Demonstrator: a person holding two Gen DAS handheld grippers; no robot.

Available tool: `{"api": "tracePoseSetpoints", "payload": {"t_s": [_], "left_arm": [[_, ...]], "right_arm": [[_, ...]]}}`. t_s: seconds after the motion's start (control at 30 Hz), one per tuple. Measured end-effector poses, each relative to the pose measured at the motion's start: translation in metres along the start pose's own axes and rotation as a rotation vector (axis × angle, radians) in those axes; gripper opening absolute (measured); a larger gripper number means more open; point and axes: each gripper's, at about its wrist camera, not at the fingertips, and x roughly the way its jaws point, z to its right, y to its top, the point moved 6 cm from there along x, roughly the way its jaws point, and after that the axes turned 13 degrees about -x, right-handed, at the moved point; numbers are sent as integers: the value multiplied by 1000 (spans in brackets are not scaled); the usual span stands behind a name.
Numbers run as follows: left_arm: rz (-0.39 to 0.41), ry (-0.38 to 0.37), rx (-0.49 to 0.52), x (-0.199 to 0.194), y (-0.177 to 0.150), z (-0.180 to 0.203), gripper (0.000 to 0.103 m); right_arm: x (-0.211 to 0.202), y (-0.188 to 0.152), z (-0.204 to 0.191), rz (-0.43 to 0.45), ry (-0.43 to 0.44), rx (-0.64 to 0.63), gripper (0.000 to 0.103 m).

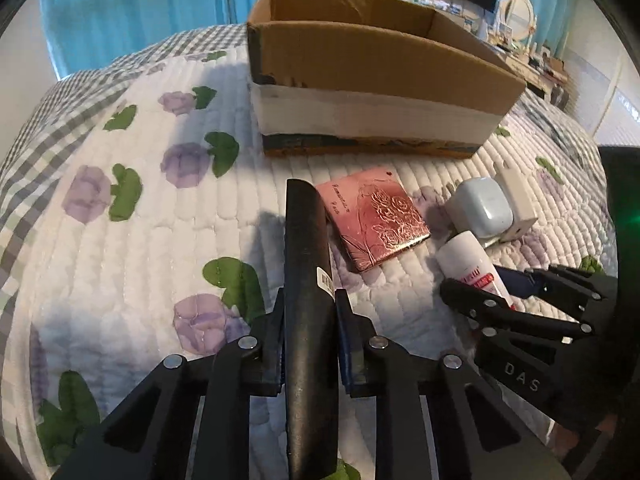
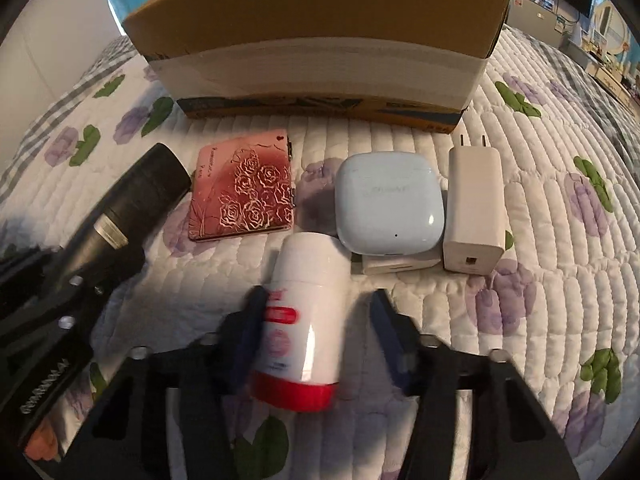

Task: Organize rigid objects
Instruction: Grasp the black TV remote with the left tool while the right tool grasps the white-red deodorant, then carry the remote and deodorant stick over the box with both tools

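So the open brown cardboard box with the white band round its side (image 1: pixel 372 92) sits at the far end of the white quilted bedspread with purple flowers (image 1: pixel 132 240), and that's presumably where all the loose stuff goes. The left gripper (image 1: pixel 309 312) is pinched tight on a long black matte cylinder with a barcode sticker (image 1: pixel 306 280), fingers pressing both sides, cylinder pointing up toward the box. It's long and held low down, so I'd guess it could pivot in the pads or clip the box wall if it's swung in too low.

The right gripper (image 2: pixel 316 320) is spread around the white plastic bottle with the red base and red label (image 2: pixel 308 320), which lies on its side on the quilt. The left pad looks like it's touching, the right one is clearly off it. Not gripped yet. It's round and smooth, so an off-centre squeeze might roll it or squirt it out toward the pale blue rounded earbud case (image 2: pixel 390 204) just beyond its cap.

The pink square compact with embossed roses (image 2: pixel 246 188) and the white wall charger block (image 2: pixel 474 208) are near enough to get nudged too. Also both grippers are working close together, so they could bump
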Motion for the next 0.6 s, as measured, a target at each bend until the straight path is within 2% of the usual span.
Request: {"api": "tracePoseSetpoints", "payload": {"t_s": [0.23, 0.37, 0.6], "left_arm": [[57, -17, -15, -28, 8, 1, 20], [58, -41, -26, -43, 9, 6, 20], [123, -46, 10, -86, 26, 26, 20]], "right_arm": [[-19, -2, -4, 29, 11, -9, 36], [-44, 3, -6, 77, -15, -37, 36], [-96, 25, 10, 157, -39, -30, 36]]}}
